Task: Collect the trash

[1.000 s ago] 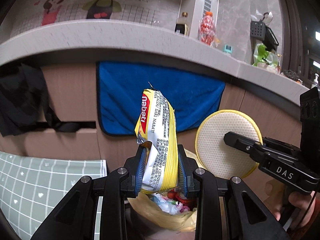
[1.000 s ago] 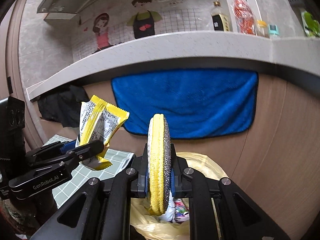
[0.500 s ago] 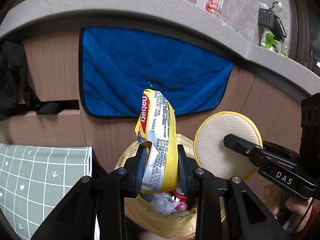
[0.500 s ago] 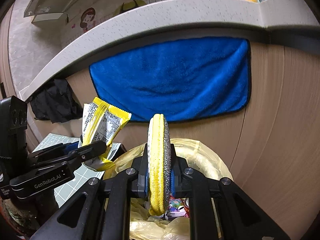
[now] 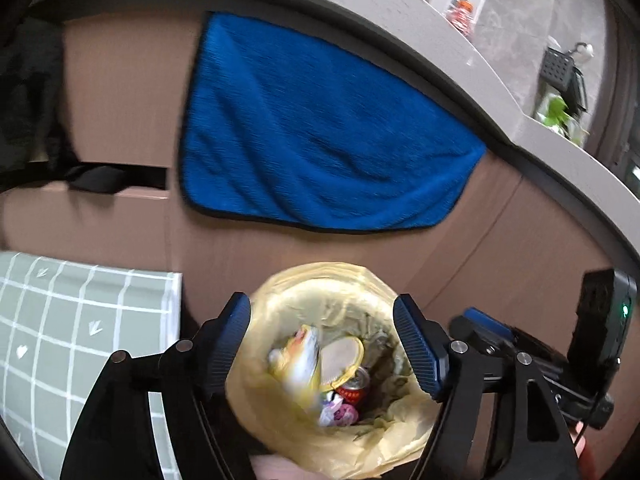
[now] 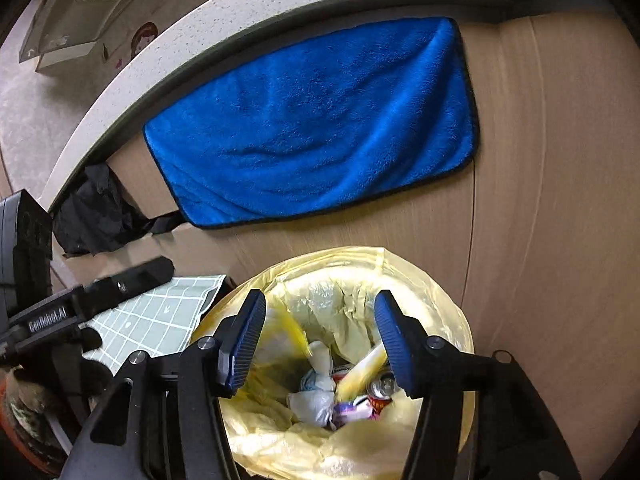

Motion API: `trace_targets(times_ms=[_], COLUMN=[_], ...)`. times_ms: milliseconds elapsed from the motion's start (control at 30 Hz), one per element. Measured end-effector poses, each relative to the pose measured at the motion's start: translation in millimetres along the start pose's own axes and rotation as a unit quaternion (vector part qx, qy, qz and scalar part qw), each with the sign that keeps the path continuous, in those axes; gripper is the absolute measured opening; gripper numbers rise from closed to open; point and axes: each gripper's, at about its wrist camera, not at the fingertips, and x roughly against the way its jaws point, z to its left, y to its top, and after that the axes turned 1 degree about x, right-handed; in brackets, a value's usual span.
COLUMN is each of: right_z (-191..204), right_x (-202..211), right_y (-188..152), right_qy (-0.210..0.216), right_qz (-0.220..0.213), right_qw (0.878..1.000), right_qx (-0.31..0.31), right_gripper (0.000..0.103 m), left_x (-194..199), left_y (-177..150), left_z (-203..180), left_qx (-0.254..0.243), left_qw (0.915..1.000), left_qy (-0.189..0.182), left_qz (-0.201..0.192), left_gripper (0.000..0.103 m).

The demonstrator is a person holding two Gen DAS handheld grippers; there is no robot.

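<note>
A bin lined with a yellow bag [image 5: 372, 284] [image 6: 436, 280] stands below both grippers. My left gripper [image 5: 322, 346] is open and empty above it. The yellow snack wrapper [image 5: 298, 364], blurred, is inside the bag beside the round yellow sponge [image 5: 340, 360] and a red can [image 5: 352, 390]. My right gripper [image 6: 320, 344] is open and empty over the same bin. In the right wrist view the sponge [image 6: 362, 366] is a blurred yellow streak among crumpled trash and a can [image 6: 380, 392].
A blue towel [image 5: 320, 136] [image 6: 316, 120] hangs on the wooden cabinet front under the counter. A green checked cloth [image 5: 80, 340] [image 6: 160, 320] lies left of the bin. Black fabric [image 6: 96, 216] hangs at the far left.
Both grippers opened over the bin. The wrapper and the sponge dropped out of the jaws into the bag. Both views tilted down towards the bin.
</note>
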Motion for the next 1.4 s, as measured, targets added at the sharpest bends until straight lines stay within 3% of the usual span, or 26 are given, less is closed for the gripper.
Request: trace_targets(times_ms=[433,767,967,1167,1400], right_z=[47,106,138,172,171], right_x=[74,136,175,210,228], right_y=[-33,-85,-123,-156,-177], right_qy=[0.026,0.06,0.042,-0.001,-0.01], right_qz=[-0.024,-0.032,-0.045,-0.086,-0.093], right_qw=[0.999,0.996,0.994,0.986,0.988], right_qx=[0.028,0.058,0.092,0.145,0.124], right_gripper=[0.063,0.066,0.067,0.07,0.071], left_x=[125,226,265,290,314], left_y=[-44,-124,-166,-191,-206], left_z=[-10,-34,-38,-50,-66], left_qx=[-0.013,-0.045,-0.051,-0.082,-0.077], left_qw=[0.9909,0.9774,0.9643,0.956,0.9534], left_qy=[0.116,0.181,0.238,0.25,0.248], left_qz=[-0.067,-0.1,-0.104,-0.13,-0.154], left_gripper=[0.074,0.074,0.074,0.074,0.074])
